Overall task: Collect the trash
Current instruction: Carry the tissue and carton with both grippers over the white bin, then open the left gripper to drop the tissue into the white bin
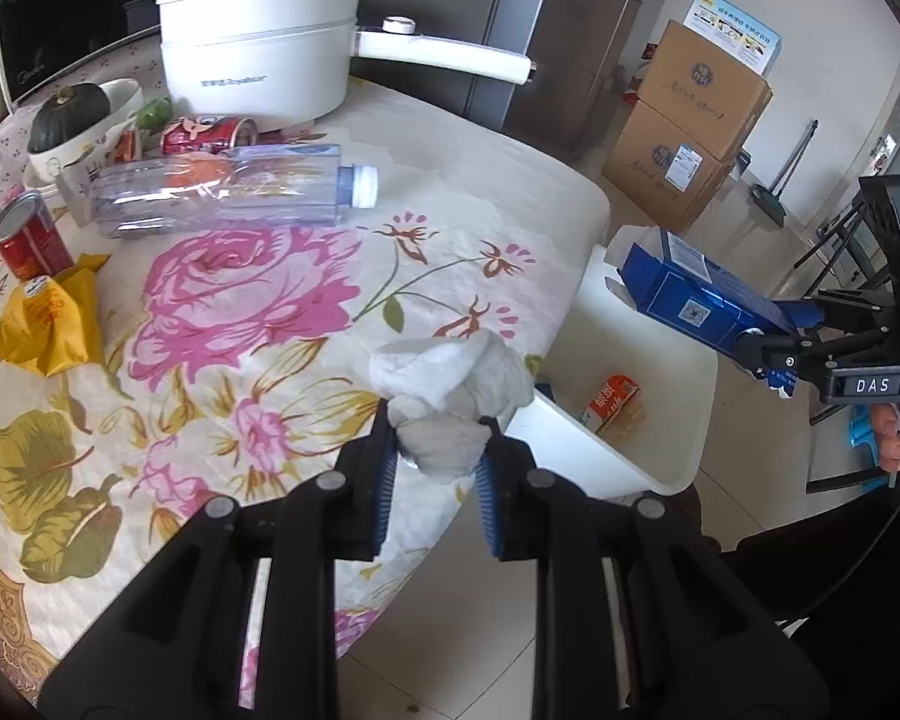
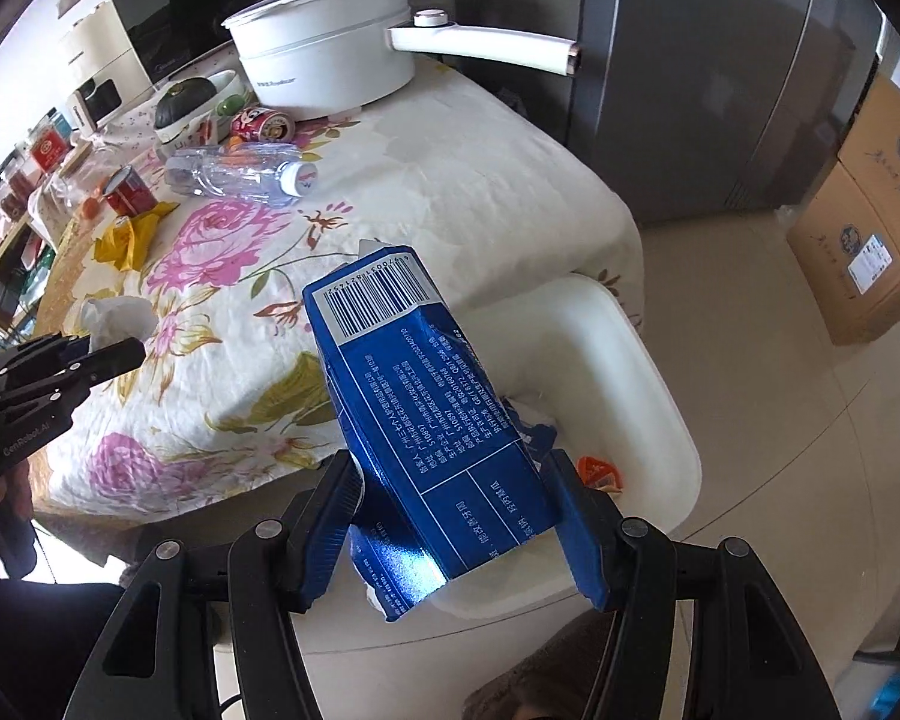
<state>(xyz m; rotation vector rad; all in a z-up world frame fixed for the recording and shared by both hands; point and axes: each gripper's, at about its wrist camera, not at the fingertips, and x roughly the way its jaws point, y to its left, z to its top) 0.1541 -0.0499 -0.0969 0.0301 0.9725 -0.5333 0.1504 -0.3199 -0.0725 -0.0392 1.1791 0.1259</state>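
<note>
A table [image 1: 498, 192] under a floral cloth is filling the room's middle. Behind it a grey refrigerator [image 2: 708, 90] is standing; right of the table, cardboard boxes [image 1: 690, 126] are sitting stacked on the pale tiled floor [image 2: 780, 372].

Glossy printed card carton [image 2: 432, 414], soft crumpled paper tissue [image 1: 450, 396], clear ribbed plastic bottle [image 1: 216, 192], matt floral cloth table cover [image 1: 258, 300], smooth white plastic bin [image 2: 642, 372].

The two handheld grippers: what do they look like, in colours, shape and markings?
Both the left gripper and the right gripper have black linkage arms with round grey pivot pins and ribbed blue pads. The right one's body shows a white "DAS" label and a small green light. The left one's side reads "GenRobot.AI".
</note>
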